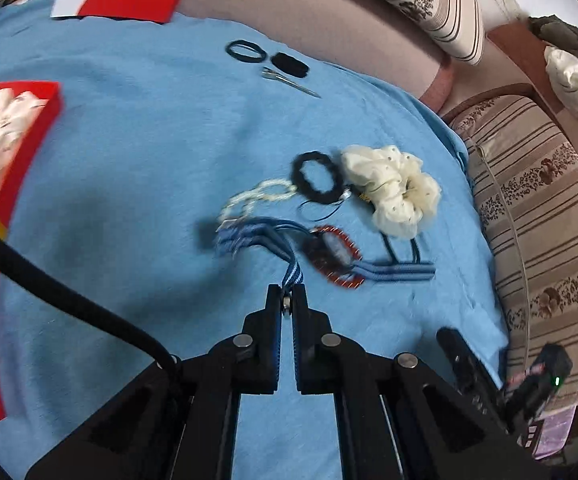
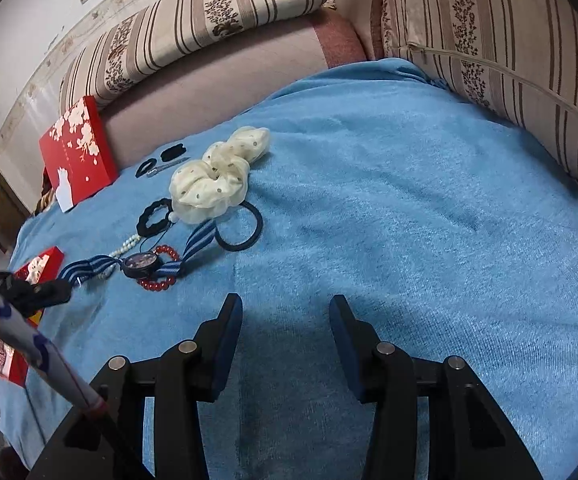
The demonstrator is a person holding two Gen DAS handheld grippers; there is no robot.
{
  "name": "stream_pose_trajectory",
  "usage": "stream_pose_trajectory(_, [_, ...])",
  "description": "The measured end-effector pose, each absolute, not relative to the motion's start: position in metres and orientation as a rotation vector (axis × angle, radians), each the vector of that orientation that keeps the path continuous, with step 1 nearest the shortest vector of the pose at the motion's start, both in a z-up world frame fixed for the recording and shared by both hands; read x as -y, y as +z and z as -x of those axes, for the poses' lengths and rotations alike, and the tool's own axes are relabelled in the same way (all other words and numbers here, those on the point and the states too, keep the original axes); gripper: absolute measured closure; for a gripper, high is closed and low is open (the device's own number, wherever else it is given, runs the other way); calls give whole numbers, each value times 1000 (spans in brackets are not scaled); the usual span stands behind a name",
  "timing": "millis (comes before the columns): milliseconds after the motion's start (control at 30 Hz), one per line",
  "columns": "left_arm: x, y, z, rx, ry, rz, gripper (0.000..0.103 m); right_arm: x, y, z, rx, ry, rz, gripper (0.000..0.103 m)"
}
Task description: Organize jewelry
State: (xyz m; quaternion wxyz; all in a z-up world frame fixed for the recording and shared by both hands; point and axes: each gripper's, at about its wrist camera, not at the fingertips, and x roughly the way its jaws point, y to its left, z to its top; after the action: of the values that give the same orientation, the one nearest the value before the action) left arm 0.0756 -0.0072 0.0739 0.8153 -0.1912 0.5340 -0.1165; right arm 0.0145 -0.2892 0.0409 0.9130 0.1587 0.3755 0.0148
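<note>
Left hand-held gripper [image 1: 287,300]: black frame, blue pads, silver round pivot screws, thick black cable [image 1: 69,304]. Right hand-held gripper [image 2: 285,320]: same black, blue pads, silver screws.

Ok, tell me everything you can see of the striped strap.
The striped strap is a flat woven band in dark blue, light blue and white stripes, cloth by the look of it. It belongs to a watch with a dark round face and lies slack on the blue towel. One end is pinched in the shut left gripper; the other runs toward the black hair tie. The watch sits on a red bead bracelet.
</note>
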Motion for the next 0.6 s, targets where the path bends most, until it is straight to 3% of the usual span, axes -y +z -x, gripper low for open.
stream_pose_trajectory(200, [-11,79,-41,-1135,-237,363,99,274,41,-15,-776,22,-240,54])
stream_pose_trajectory(433, [-4,105,0,-1110,-327,130,96,276,38,-17,-792,45,-265,54])
stream_pose_trajectory(467, [2,108,-1,-1101,-343,104,92,276,38,-17,-792,47,-268,54])
stream_pose_trajectory(533, [15,110,-10,-1083,-369,62,66,276,38,-17,-793,50,-270,54])
stream_pose_trajectory(600, [31,106,-24,-1053,-373,25,54,275,38,-17,-795,51,-268,54])
